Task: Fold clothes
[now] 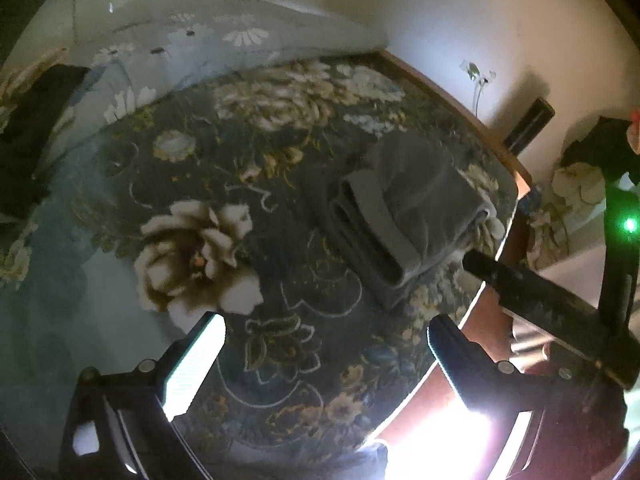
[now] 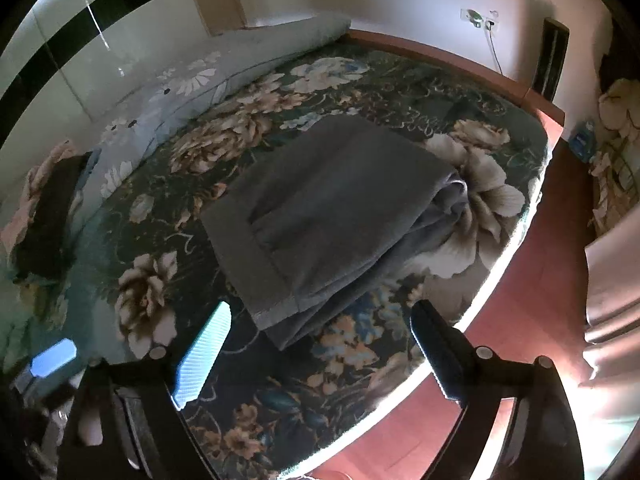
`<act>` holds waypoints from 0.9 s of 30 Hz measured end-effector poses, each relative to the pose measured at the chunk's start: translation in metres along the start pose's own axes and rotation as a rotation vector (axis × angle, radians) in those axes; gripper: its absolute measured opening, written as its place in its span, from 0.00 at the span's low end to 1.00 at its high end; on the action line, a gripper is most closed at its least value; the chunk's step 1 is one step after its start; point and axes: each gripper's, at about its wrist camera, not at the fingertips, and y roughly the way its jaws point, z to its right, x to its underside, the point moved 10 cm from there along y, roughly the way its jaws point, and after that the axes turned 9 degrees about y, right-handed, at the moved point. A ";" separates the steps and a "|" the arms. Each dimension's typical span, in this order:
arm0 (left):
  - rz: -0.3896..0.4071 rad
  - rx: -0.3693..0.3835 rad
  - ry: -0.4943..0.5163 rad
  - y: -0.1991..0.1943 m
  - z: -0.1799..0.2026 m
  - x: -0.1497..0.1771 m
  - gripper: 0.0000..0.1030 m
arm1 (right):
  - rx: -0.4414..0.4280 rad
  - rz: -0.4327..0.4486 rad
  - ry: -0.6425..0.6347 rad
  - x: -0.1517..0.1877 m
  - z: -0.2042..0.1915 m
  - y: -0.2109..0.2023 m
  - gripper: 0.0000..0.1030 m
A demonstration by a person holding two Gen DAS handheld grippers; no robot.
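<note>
A dark garment (image 2: pixel 48 216) is lying at the far left of the bed, next to a pale blue daisy-print quilt (image 2: pixel 192 80) that is running along the far side toward the wall. The dark floral bedspread (image 2: pixel 168 216) is covering the rest of the mattress.

The left gripper (image 1: pixel 324 330) is hovering over the bedspread with its jaws standing wide apart and nothing between them; its white-padded finger (image 1: pixel 196 364) is catching the light. Ahead of it and to the right, the folded grey garment (image 1: pixel 408 216) is lying in a thick stack near the edge of the bed, its ribbed hem facing the camera, clear of both fingers.

In the right wrist view, the same folded grey garment (image 2: pixel 340 208) is sitting just beyond the right gripper (image 2: pixel 320 320), whose jaws are also spread, gripping nothing and not touching the cloth. The garment's layers are bunching at its right end.

Further right, the wooden bed frame (image 2: pixel 532 92) is curving around the mattress, with reddish floor (image 2: pixel 520 320) beside it. A wall socket with a cable (image 2: pixel 480 18) is showing on the pale wall, and a floral-printed cloth (image 2: pixel 620 120) is lying at the far right.
</note>
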 end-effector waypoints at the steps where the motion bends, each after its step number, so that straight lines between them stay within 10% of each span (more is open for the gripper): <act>1: 0.009 -0.015 0.000 -0.002 -0.001 -0.002 1.00 | -0.002 0.002 -0.003 0.001 0.000 -0.002 0.90; 7: 0.110 -0.158 0.072 -0.030 -0.003 -0.019 1.00 | -0.007 0.018 -0.013 0.008 0.000 -0.012 0.98; 17: 0.077 -0.075 0.015 -0.033 0.010 -0.018 1.00 | 0.015 0.044 -0.054 0.017 0.004 -0.027 1.00; 27: 0.056 -0.219 0.069 -0.034 0.013 -0.013 1.00 | 0.025 0.066 -0.070 0.021 0.012 -0.039 1.00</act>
